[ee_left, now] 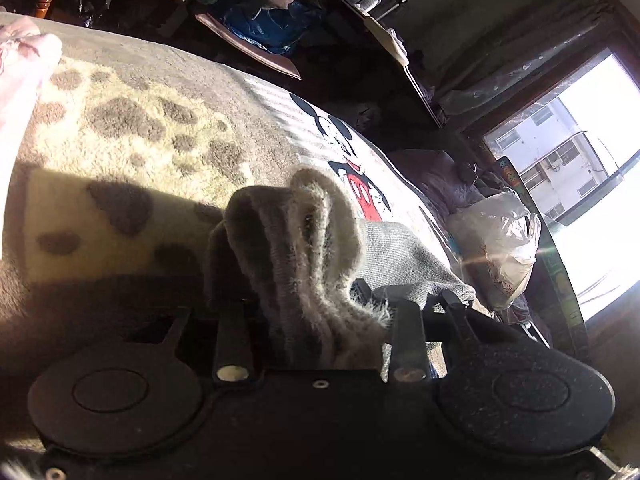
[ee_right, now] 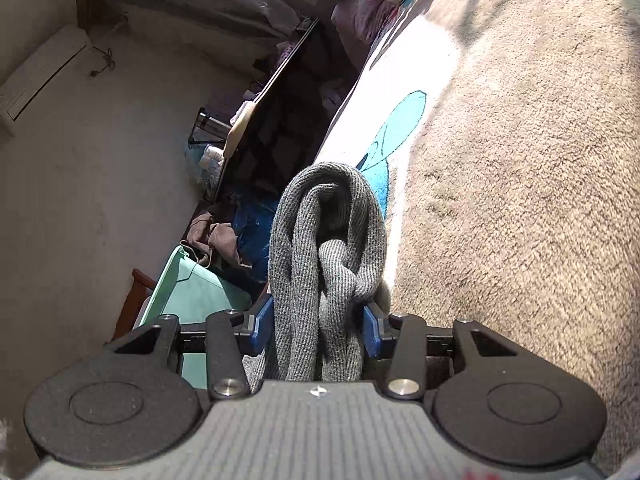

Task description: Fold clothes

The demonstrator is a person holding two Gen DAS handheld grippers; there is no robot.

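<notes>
A grey knit garment is held by both grippers above a bed. In the left wrist view my left gripper (ee_left: 316, 300) is shut on a bunched, fuzzy fold of the grey garment (ee_left: 296, 240), which trails off to the right over the blanket. In the right wrist view my right gripper (ee_right: 320, 320) is shut on another bunched, ribbed part of the grey garment (ee_right: 326, 240), gripped between the blue fingers (ee_right: 262, 322). The cloth hides both gripper tips.
The bed carries a beige fleece blanket with paw prints (ee_left: 132, 120) and a Mickey Mouse print (ee_left: 360, 188). A pink cloth (ee_left: 24, 56) lies at the left. A green bin (ee_right: 192, 292), piled clothes (ee_right: 240, 236), a dark shelf (ee_right: 280, 120) and a window (ee_left: 580, 184) surround the bed.
</notes>
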